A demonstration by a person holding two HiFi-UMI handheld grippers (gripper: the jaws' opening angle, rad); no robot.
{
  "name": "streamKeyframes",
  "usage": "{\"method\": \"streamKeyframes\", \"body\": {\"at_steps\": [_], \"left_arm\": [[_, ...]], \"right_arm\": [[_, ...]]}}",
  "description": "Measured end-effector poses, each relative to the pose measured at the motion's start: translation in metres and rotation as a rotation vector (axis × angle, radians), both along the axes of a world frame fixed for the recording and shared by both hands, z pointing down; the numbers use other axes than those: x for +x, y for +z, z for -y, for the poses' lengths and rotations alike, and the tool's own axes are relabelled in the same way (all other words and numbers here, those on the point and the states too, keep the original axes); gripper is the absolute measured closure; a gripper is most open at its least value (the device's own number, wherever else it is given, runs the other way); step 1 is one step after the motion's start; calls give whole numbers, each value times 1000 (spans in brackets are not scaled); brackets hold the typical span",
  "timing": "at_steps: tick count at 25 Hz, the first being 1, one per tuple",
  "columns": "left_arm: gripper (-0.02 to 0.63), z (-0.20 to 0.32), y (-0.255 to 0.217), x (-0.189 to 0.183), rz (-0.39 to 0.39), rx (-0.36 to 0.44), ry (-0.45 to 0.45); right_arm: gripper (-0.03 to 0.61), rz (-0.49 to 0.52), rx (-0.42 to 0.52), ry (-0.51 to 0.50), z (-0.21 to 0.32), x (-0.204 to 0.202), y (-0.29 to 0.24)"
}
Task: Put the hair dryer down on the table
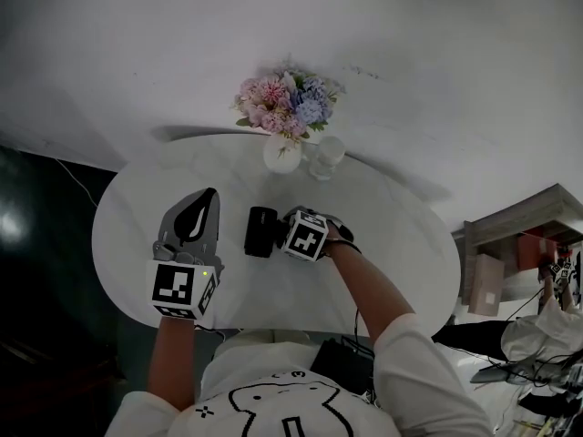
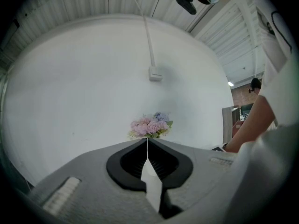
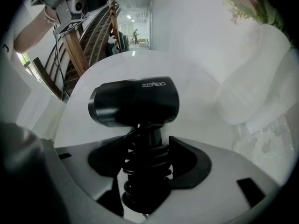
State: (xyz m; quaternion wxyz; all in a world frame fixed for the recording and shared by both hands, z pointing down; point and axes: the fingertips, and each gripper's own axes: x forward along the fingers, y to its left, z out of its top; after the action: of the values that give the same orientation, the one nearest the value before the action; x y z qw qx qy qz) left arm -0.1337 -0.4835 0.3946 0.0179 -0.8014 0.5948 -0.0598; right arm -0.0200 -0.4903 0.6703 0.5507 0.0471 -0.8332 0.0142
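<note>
My right fingers (image 3: 187, 164) grip the hair dryer (image 3: 135, 101) by its cord-wrapped handle (image 3: 145, 171); my left fingers (image 2: 124, 167) are closed on nothing.
The white table (image 1: 392, 235) lies below, with the dryer over its middle and the flower vase (image 1: 282, 151) farther back.

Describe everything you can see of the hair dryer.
The hair dryer is matte black, plastic by the look. It has a short round barrel with pale lettering on its side, set crosswise to the jaws. Its handle, with a black cord wound around it, runs back from the barrel and is clamped between the jaws of the right gripper. It is over the middle of the white table, on the person's side of the vase. Whether it touches the tabletop I cannot tell.
</note>
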Motion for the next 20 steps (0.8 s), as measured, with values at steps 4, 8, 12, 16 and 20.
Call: {"method": "streamKeyframes", "body": {"at_steps": [4, 8, 12, 16, 20], "left_arm": [[594, -5, -5, -3, 9, 9, 6], [594, -11, -8, -3, 13, 17, 12], [594, -18, -11, -2, 13, 27, 17], [594, -26, -18, -1, 13, 39, 24], [594, -31, -24, -2, 9, 49, 27]], "right_arm": [[311, -8, 7, 42, 3, 1, -1], [291, -18, 44, 83, 5, 5, -4], [291, -21, 81, 92, 5, 6, -14], [291, -12, 93, 110, 2, 11, -29], [291, -9, 99, 135, -3, 17, -44]]}}
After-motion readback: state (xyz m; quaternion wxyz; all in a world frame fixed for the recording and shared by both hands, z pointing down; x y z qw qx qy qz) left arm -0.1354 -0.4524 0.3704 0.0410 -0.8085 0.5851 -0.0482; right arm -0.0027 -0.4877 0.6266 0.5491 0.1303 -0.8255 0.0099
